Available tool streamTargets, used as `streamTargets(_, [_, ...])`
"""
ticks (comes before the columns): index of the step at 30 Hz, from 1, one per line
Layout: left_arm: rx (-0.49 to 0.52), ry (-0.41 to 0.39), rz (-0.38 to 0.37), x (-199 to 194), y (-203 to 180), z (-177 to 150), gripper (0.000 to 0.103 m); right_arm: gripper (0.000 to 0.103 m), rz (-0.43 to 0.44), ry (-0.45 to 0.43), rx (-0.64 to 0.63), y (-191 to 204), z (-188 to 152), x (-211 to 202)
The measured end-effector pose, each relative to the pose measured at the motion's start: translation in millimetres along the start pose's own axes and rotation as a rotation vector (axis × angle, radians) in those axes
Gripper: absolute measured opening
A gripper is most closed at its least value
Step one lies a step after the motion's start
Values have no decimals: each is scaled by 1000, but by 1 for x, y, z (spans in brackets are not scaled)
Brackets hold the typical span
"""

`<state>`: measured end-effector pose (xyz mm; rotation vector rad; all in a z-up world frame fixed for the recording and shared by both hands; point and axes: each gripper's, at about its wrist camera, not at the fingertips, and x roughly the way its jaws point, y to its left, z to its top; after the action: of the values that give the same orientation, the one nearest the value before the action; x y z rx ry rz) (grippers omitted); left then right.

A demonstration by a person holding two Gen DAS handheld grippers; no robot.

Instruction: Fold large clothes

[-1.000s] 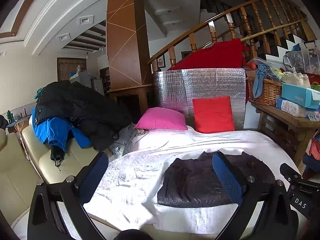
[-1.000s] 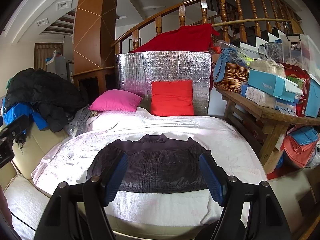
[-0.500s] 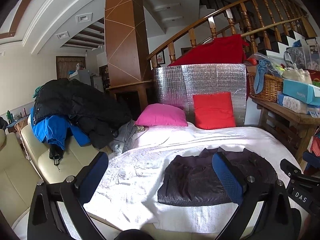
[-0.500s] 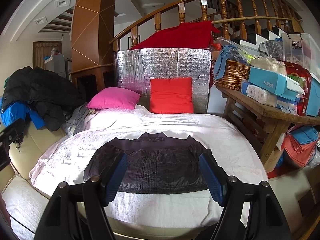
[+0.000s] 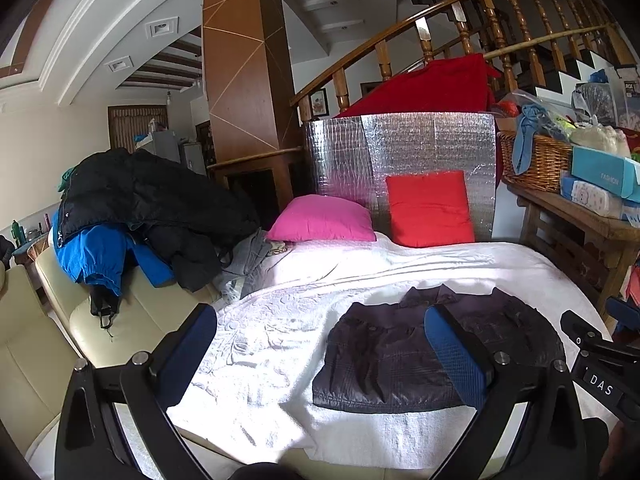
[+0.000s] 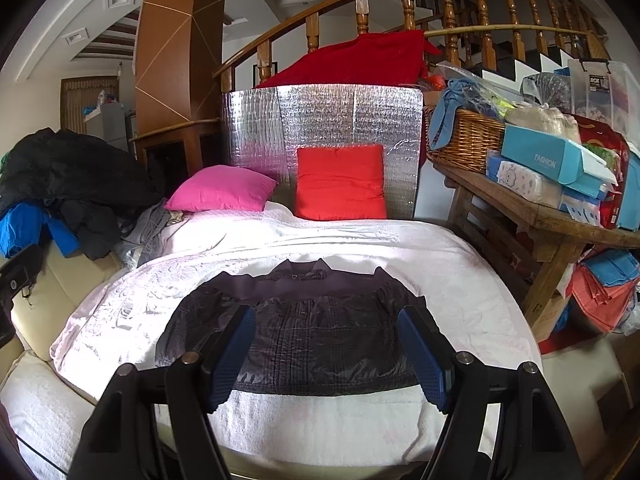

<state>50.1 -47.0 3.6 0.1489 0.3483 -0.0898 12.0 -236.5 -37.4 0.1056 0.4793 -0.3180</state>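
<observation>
1. The dark jacket (image 6: pixel 296 332) is lying flat on the white bedspread (image 6: pixel 360 248), collar pointing toward the pillows, hem toward the near edge of the bed, sleeves tucked in along its sides.
2. The right gripper (image 6: pixel 326 354) is hovering above the jacket's lower half with its jaws standing wide apart and nothing between them; the blue pads are framing the hem from either side without touching the cloth.
3. The left gripper (image 5: pixel 320 344) is hanging over the bedspread to the jacket's left, jaws likewise spread and empty; its right pad is overlapping the jacket in the left wrist view, its left pad is showing over the bed's edge.
4. A pink pillow (image 6: pixel 220 190) and a red pillow (image 6: pixel 340 188) are sitting at the head of the bed, the red one leaning against a silver foil panel (image 6: pixel 320 120).
5. A heap of black and blue coats (image 5: pixel 132 216) is resting on the cream sofa (image 5: pixel 60 320) left of the bed.
6. A wicker basket (image 6: pixel 466 140) and a teal box (image 6: pixel 548 160) are crowding the wooden tabletop (image 6: pixel 540 216) to the right, below the stair railing (image 6: pixel 400 4).
</observation>
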Motion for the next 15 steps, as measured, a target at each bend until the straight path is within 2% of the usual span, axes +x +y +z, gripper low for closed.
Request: streamTargets(15, [12, 61, -12, 41, -10, -1, 103, 77, -11, 51, 7, -2, 4, 47])
